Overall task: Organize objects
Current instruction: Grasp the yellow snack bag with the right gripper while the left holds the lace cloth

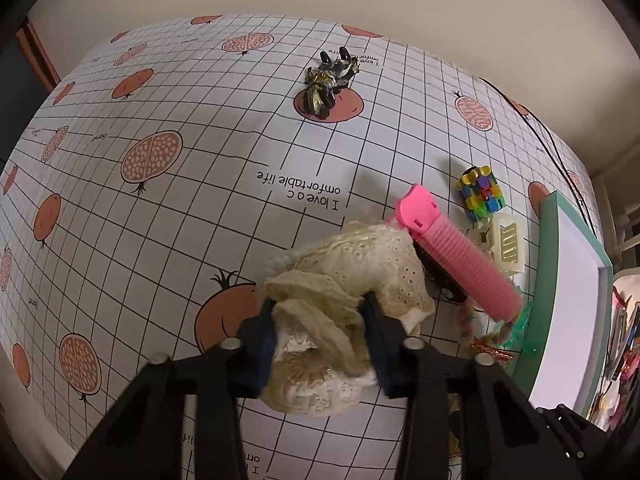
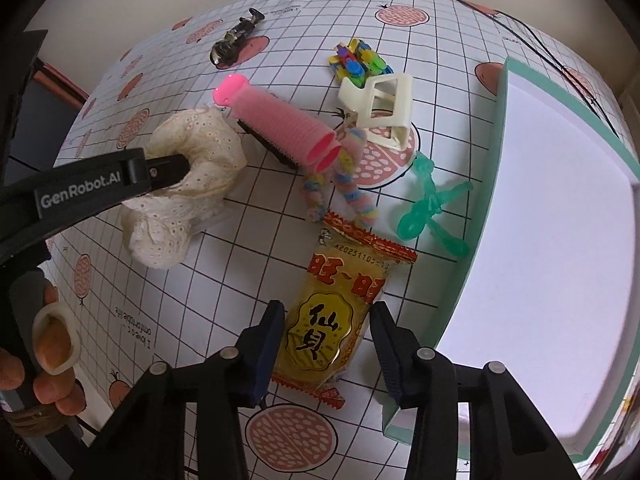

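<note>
pomegranate-print grid cloth covers the bench [image 1: 168, 216], with a teal-rimmed white tray [image 2: 560, 208] along its right side and most of the clutter lying just beside that rim

left hand-held gripper [image 1: 320, 320] is clamped on the cream lace scrunchie [image 1: 360, 264]; the fabric bulges out above and below the jaws, and in the right wrist view its lower part looks to rest on the cloth. right hand-held gripper [image 2: 326, 340] is spread wide around the yellow rice cracker packet [image 2: 340, 312], which lies flat on the bench, with a gap visible at the right jaw, so nothing is gripped there yet

risks as i judge them: the scrunchie lies close against the pink hair roller [image 1: 456, 248], so carrying it towards the tray could snag the roller or roll it into the white claw clip [image 2: 384, 104] and the coloured mini clips [image 1: 480, 192]. the packet is glossy and puffy, so a pinch across it may slip or crush the cracker. its far end touches the pastel twisted hair tie [image 2: 352, 188], which may be dragged along, and the green plastic piece [image 2: 432, 208] lies between it and the tray
</note>
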A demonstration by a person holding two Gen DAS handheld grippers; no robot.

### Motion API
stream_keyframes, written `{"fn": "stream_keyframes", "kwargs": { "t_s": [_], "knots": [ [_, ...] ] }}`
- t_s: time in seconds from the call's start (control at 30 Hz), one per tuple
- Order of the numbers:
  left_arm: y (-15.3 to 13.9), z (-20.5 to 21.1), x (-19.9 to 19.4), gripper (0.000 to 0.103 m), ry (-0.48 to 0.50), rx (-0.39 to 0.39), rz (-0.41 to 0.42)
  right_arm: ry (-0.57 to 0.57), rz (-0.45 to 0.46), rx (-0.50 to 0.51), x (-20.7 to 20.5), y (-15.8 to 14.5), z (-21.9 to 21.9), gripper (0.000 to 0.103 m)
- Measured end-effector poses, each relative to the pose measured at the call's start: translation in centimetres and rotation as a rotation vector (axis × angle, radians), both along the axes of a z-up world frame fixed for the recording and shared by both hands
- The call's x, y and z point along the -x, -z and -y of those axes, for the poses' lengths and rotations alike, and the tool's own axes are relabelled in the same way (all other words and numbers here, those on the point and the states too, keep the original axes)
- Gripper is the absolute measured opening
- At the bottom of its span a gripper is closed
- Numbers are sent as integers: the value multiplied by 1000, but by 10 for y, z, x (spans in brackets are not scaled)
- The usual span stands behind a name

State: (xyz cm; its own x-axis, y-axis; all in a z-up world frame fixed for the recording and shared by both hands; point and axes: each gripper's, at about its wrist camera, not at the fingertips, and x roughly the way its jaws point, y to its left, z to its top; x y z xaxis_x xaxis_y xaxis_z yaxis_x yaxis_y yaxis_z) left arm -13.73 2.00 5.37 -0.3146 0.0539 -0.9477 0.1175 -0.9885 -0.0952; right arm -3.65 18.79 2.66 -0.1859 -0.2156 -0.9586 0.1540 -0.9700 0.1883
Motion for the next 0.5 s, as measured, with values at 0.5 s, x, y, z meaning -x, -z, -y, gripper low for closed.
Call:
{"fn": "stream_keyframes", "kwargs": {
  "t_s": [0.5],
  "knots": [
    [-25,5,-6,20,-2,8,-76,-18,-7,3,6,-3,-3,35]
  ]
}}
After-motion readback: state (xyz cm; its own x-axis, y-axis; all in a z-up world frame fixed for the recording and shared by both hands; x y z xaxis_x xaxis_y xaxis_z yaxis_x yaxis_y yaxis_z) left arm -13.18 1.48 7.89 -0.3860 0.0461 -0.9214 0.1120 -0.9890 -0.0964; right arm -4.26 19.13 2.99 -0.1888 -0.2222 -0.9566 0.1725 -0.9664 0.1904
